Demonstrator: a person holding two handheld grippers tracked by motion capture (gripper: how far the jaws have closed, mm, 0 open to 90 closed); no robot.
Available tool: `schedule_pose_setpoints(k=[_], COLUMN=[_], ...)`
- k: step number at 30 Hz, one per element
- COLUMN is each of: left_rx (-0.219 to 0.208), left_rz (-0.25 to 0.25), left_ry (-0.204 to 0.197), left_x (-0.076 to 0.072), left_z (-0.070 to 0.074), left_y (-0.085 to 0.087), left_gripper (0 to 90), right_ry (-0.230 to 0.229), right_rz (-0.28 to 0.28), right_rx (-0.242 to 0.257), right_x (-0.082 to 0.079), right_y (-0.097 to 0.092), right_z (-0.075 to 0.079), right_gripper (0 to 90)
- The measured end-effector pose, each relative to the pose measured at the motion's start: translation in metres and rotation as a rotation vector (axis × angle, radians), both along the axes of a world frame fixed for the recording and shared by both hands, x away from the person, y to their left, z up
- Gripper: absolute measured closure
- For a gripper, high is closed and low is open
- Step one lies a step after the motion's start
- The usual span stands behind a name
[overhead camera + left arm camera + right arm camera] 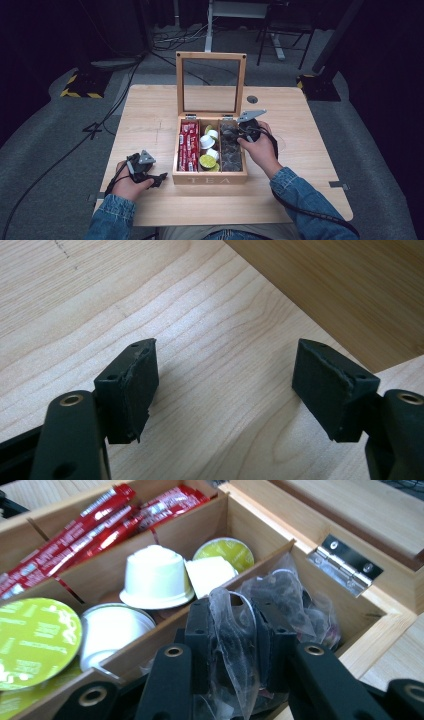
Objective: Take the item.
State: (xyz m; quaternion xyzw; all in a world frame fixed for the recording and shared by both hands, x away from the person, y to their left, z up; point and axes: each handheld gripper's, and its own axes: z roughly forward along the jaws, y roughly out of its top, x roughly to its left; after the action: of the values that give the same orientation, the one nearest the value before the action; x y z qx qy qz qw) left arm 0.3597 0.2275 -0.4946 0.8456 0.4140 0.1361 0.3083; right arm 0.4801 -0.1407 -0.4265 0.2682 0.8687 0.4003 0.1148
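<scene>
A wooden tea box (210, 177) stands open at the table's middle, its glass lid (210, 84) upright. Red stick packets (188, 145) fill its left compartment, cream and green capsules (208, 150) the middle one, clear bags of dark tea (231, 147) the right one. My right gripper (243, 129) hovers over the right compartment's far end. In the right gripper view it (235, 642) is shut on a clear tea bag (231, 645), above more tea bags (295, 600). My left gripper (159, 179) rests on the table left of the box, open and empty (225, 382).
The box's side wall (340, 285) rises just beyond my left gripper's jaws. A metal hinge (345, 562) joins the lid to the box. A round cable hole (252, 99) sits in the table behind the box. Bare tabletop (310, 165) lies on both sides.
</scene>
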Motion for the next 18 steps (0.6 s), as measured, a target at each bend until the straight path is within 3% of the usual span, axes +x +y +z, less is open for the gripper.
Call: schedule_pose_setpoints(k=[18], left_rx=[-0.019], left_rz=[0.007], left_ry=[-0.026], left_x=[0.001], left_z=[-0.003], left_y=[0.005], left_gripper=[26.3], right_ry=[-0.041], right_rz=[0.014], right_rx=[0.07], right_x=[-0.01], right_y=[-0.007], right_z=[0.026], right_gripper=[71.6])
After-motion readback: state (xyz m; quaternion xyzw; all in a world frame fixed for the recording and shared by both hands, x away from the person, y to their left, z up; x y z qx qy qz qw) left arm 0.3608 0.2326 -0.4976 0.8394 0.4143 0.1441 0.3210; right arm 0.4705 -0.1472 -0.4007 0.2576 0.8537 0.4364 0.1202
